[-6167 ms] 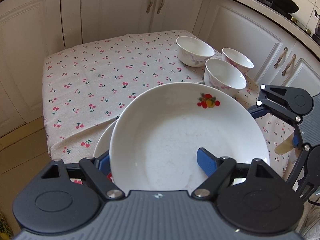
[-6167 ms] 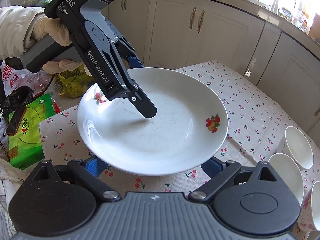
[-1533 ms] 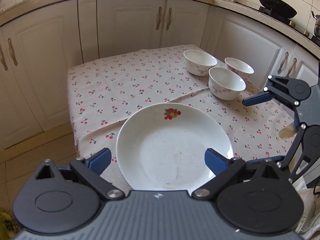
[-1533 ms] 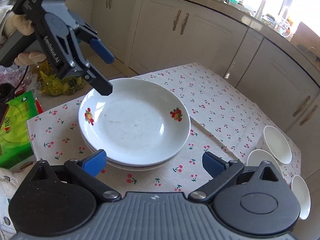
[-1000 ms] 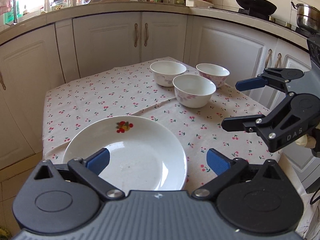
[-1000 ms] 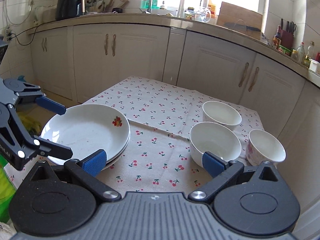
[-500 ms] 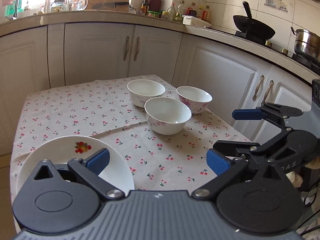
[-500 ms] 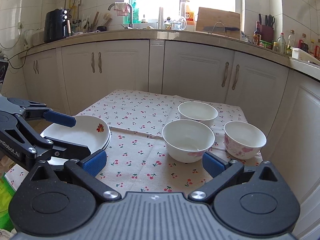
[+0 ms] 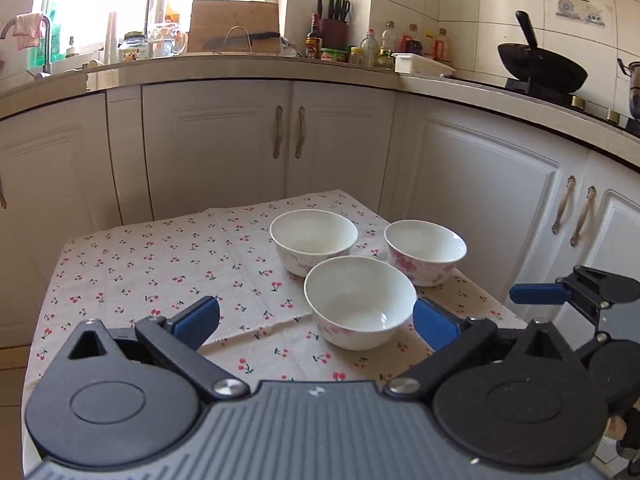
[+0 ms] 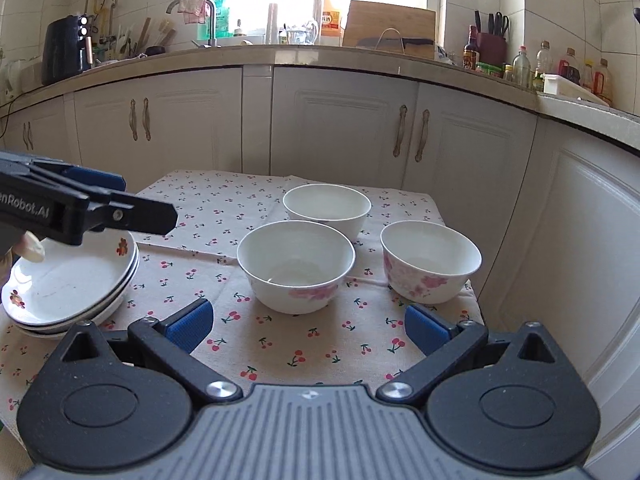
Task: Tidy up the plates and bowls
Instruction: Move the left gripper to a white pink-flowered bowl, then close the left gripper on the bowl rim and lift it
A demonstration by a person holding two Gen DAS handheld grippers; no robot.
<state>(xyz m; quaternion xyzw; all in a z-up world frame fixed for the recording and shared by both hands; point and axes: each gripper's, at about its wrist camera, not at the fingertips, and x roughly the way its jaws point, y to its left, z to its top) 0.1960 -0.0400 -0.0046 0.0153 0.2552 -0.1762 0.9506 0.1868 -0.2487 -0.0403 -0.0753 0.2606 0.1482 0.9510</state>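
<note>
Three white bowls with pink flowers stand on the cherry-print tablecloth (image 9: 160, 264): a near bowl (image 9: 360, 304) (image 10: 296, 264), a far bowl (image 9: 314, 240) (image 10: 326, 208) and a right bowl (image 9: 425, 250) (image 10: 430, 266). A stack of white plates (image 10: 68, 280) with fruit prints rests at the table's left. My left gripper (image 9: 316, 322) is open, its right pad beside the near bowl. My right gripper (image 10: 306, 324) is open, just short of the near bowl. Both hold nothing. The left gripper's fingers (image 10: 120, 212) hang over the plates in the right wrist view.
White cabinets (image 10: 340, 128) wrap the table on the far and right sides. The counter carries a wooden board (image 10: 390, 32), bottles (image 9: 376, 46), a wok (image 9: 540, 66) and an air fryer (image 10: 66, 48). The table's right edge (image 10: 472, 280) lies close to the right bowl.
The left gripper let go of the plate, now on the stack. Both grippers swung right toward the bowls and came lower and closer to the near bowl.
</note>
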